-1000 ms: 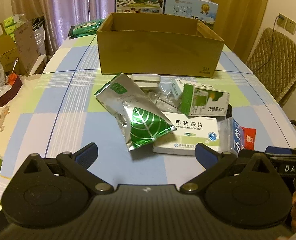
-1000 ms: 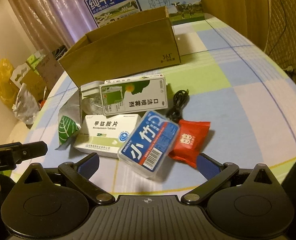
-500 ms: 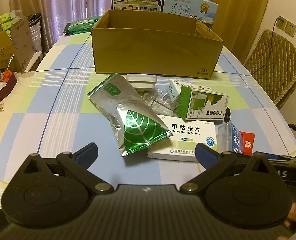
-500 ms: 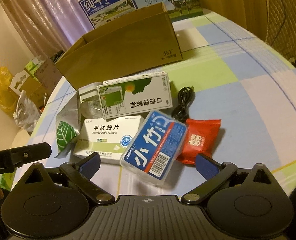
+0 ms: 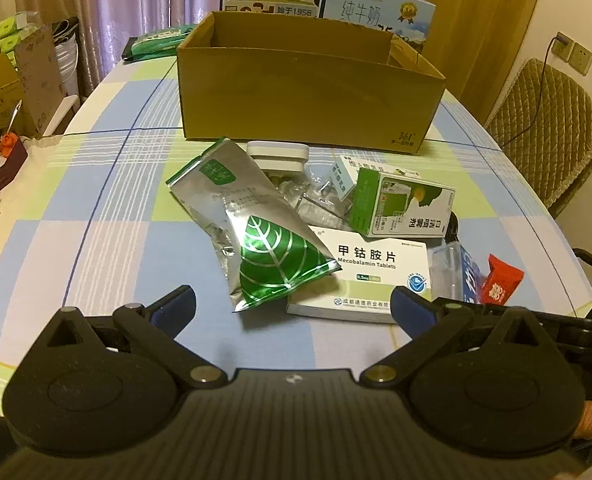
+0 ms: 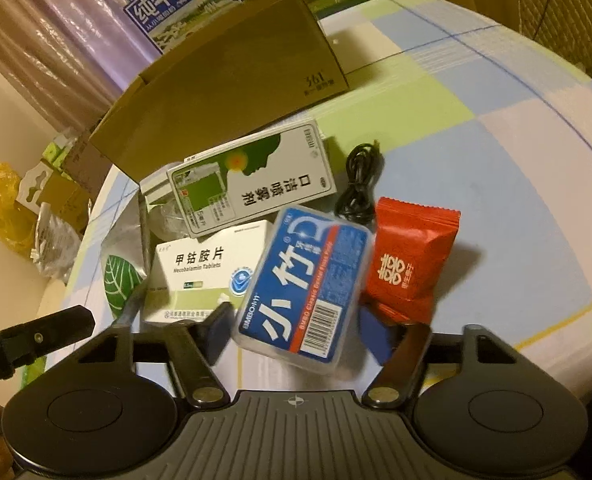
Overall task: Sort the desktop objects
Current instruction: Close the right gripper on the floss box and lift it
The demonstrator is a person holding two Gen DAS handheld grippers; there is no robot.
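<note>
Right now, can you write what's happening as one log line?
step: approach | right hand-held gripper: open, straddling blue case | left hand-held gripper: open, hovering | cardboard box: open

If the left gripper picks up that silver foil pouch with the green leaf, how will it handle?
The foil pouch looks creased and partly flat, so it will probably flex and sag rather than stay stiff. Its glossy surface may slip between the pads. One end overlaps the Mecobalamin tablet box, so lifting it might nudge that box.
</note>
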